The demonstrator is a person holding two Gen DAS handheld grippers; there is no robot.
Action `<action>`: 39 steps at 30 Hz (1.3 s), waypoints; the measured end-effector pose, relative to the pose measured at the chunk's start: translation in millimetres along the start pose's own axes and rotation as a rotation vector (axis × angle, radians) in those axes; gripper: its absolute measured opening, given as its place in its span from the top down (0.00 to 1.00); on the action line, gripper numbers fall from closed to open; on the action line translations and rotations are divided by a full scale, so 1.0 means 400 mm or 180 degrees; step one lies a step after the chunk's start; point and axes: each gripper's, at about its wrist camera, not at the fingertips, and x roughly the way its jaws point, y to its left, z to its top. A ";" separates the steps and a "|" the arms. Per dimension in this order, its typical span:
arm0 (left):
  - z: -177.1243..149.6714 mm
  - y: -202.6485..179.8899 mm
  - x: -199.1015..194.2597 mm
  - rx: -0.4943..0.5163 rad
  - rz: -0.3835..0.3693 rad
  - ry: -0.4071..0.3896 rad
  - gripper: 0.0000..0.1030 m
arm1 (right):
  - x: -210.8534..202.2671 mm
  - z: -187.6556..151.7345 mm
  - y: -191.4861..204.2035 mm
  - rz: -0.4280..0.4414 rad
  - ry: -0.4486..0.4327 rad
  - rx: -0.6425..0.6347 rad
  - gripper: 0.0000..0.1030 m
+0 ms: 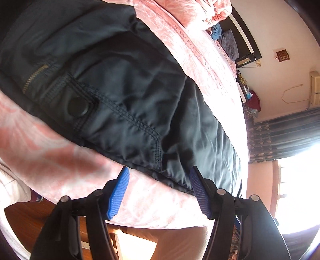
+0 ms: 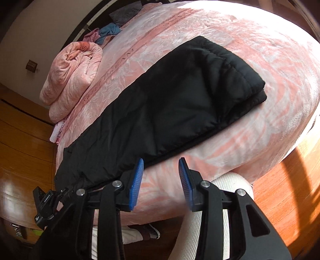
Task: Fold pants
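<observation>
Dark padded pants (image 2: 170,112) lie flat on a pink bedspread (image 2: 260,140), folded lengthwise with the leg ends doubled at the far right. The left wrist view shows the waist end (image 1: 120,100) close up, with a zipper (image 1: 34,77) and a snap button (image 1: 79,107). My left gripper (image 1: 159,174) is open and empty, its blue pads (image 1: 118,196) just short of the waist edge. My right gripper (image 2: 161,166) is open and empty, at the near long edge of the pants. The left gripper's body also shows in the right wrist view (image 2: 46,204).
A rolled pink blanket (image 2: 72,76) lies at the far left of the bed, with loose clothes (image 2: 108,32) and a dark pillow (image 2: 124,12) near the headboard. Wooden floor (image 2: 290,196) surrounds the bed. The person's legs (image 2: 220,200) stand below the bed edge.
</observation>
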 end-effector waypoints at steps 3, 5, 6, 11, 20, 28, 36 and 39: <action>0.003 -0.023 0.033 -0.0041 -0.0100 0.0101 0.39 | 0.065 -0.028 0.082 0.0143 0.0197 -0.0191 0.68; 0.007 -0.030 0.054 -0.0079 -0.0107 0.0178 0.39 | 0.104 -0.036 0.116 0.0255 0.0319 -0.0205 0.68; 0.006 -0.029 0.062 -0.0105 -0.0101 0.0209 0.39 | 0.123 -0.038 0.126 0.0289 0.0391 -0.0182 0.69; 0.006 -0.026 0.094 -0.0136 -0.0061 0.0263 0.39 | 0.181 -0.032 0.151 0.0243 0.0511 -0.0119 0.71; 0.018 -0.070 0.123 -0.0006 0.0071 0.0229 0.40 | 0.211 -0.007 0.163 0.0141 0.0492 -0.0121 0.88; 0.026 -0.070 0.112 0.0085 0.0053 0.0195 0.68 | 0.186 -0.002 0.182 0.0178 0.0474 -0.0328 0.97; 0.019 -0.024 0.120 0.0165 0.0107 0.0229 0.74 | 0.243 -0.017 0.158 -0.0009 0.0571 -0.0334 0.91; 0.017 -0.025 0.086 0.0254 0.0144 0.0199 0.69 | 0.217 -0.018 0.171 -0.0091 0.0489 -0.0438 0.77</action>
